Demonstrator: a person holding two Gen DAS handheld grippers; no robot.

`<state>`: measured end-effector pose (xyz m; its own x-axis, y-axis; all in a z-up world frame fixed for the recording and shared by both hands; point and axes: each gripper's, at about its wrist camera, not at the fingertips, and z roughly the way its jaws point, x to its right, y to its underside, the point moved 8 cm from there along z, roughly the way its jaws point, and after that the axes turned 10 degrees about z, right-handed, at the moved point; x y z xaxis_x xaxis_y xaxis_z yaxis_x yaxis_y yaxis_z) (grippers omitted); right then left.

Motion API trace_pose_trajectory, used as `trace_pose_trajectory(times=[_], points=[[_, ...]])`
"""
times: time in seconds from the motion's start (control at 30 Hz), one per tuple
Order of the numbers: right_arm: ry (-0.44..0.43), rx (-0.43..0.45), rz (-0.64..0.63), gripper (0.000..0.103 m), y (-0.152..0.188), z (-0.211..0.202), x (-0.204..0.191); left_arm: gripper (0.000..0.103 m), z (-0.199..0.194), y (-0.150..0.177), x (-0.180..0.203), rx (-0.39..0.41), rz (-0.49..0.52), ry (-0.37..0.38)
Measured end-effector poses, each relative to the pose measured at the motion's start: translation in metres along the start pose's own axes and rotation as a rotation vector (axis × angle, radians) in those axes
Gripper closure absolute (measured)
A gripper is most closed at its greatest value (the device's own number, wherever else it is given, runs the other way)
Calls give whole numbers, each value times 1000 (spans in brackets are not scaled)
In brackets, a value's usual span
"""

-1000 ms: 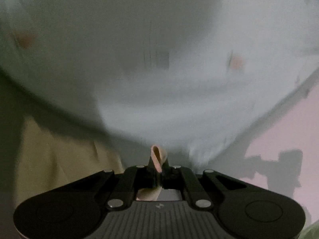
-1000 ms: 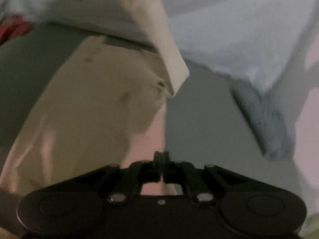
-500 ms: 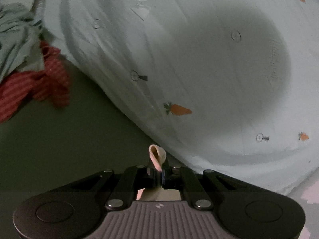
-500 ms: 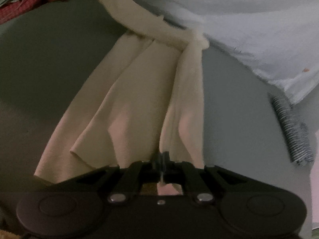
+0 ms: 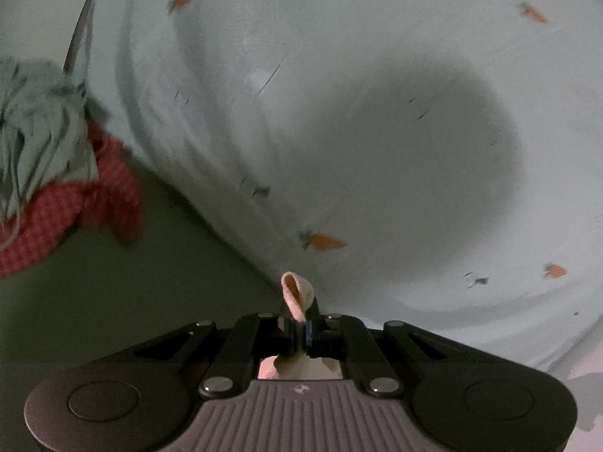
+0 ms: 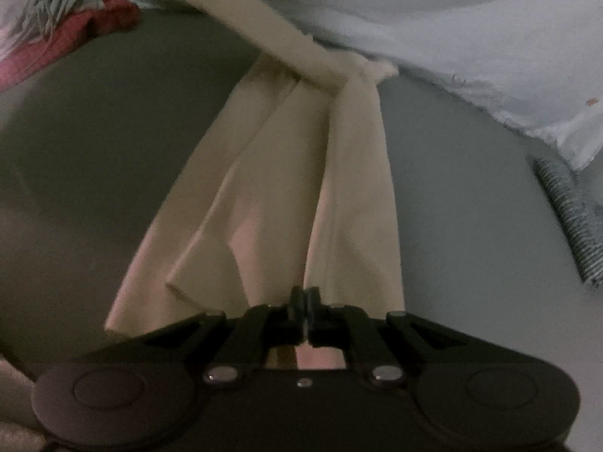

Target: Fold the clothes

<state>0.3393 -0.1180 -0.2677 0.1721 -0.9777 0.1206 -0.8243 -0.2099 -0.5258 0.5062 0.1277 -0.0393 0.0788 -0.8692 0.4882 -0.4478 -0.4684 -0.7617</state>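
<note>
A cream cloth garment [image 6: 286,173] lies stretched over the dark grey surface [image 6: 113,143] in the right wrist view, twisted into a narrow band [image 6: 264,34] that runs up and left. My right gripper [image 6: 305,301] is shut on its near edge. In the left wrist view my left gripper [image 5: 299,326] is shut on a small cream fold of the same cloth [image 5: 296,293], which curls up above the pads. More cream cloth shows under the jaws.
A pale blue sheet with carrot prints [image 5: 377,132] bulges behind the surface. A red checked cloth [image 5: 75,203] and a grey-green striped cloth [image 5: 34,124] are heaped at the left. A grey ribbed piece [image 6: 573,218] lies at the right.
The left view swung from the sheet and cream cloth toward the heap at the left. In the right view the cream cloth went from loose and lifted to stretched and twisted.
</note>
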Motion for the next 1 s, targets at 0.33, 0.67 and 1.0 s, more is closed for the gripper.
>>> trace_pose_trajectory(times=[0.33, 0.67, 1.0], points=[[-119, -31, 141, 91, 5, 2, 18, 98, -7, 33, -8, -59, -9, -73], [-123, 64, 336, 73, -21, -13, 74, 96, -5, 100, 151, -219, 520, 229], [10, 50, 513, 73, 14, -16, 150, 95, 27, 318, 218, -705, 905, 413]])
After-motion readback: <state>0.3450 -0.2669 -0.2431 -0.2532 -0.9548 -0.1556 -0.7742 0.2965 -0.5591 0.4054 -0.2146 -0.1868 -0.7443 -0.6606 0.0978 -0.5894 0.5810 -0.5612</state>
